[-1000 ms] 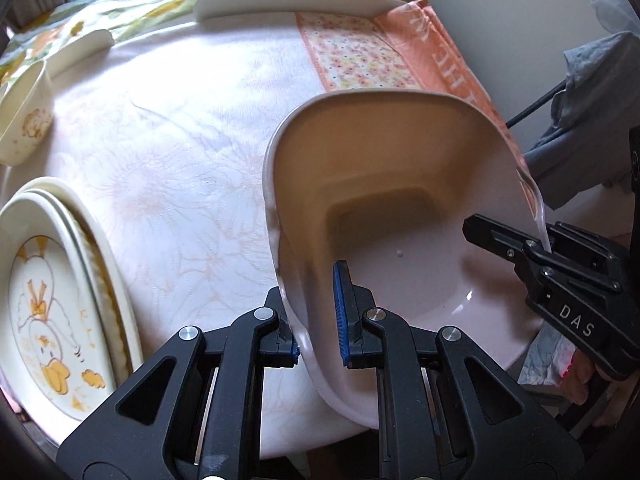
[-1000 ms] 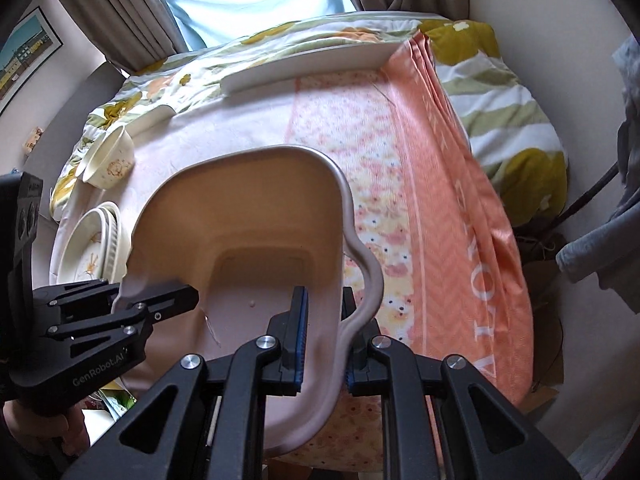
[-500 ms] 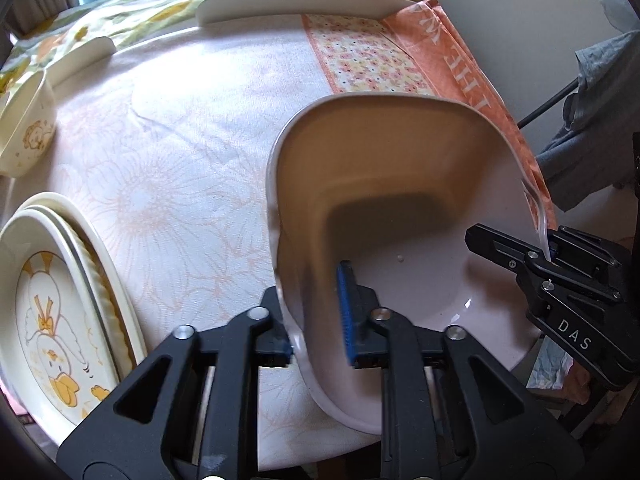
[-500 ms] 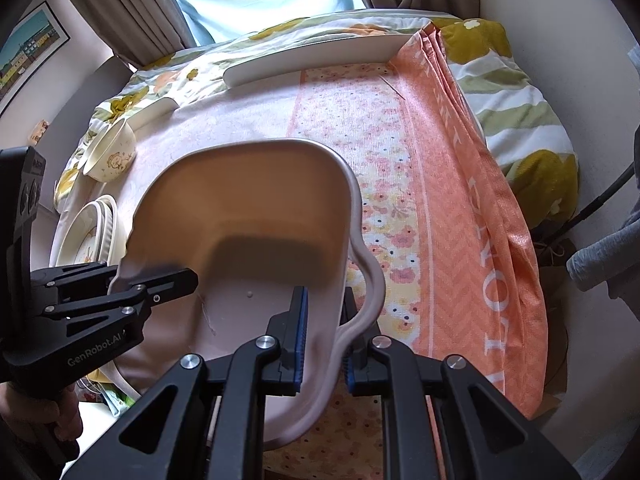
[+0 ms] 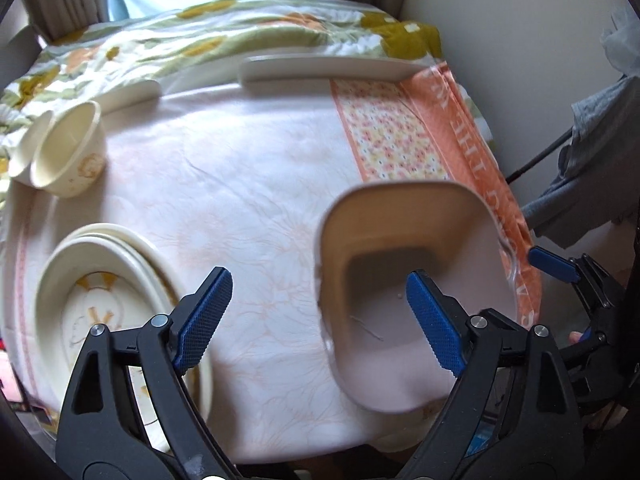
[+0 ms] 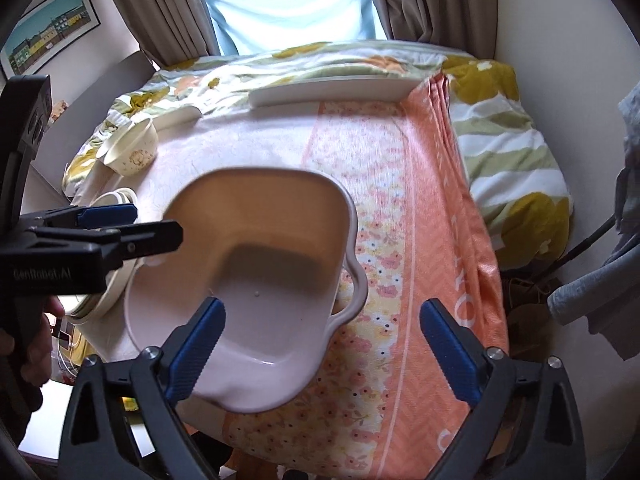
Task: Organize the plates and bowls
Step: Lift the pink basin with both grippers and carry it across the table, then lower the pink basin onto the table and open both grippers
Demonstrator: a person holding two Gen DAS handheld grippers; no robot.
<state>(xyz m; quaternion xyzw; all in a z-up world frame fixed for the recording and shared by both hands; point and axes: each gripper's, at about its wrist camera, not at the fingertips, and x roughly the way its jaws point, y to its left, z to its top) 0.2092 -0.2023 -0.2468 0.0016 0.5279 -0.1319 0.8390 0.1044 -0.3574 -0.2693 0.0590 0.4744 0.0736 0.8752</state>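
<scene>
From the left wrist view, the left gripper is being opened wide, with nothing held — the basin is being left on the table, its near wall below the right pad. It is lying empty but for a speck. Plates are stacked at left; two bowls are seemingly nested.

From the right wrist view, the right gripper is likewise being opened, gripping nothing. Sorting appears barely begun.

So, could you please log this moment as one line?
left hand-held gripper: opening, nothing gripped | right hand-held gripper: opening, nothing gripped | pink basin: on bedcloth, near edge | plate stack: left
</scene>
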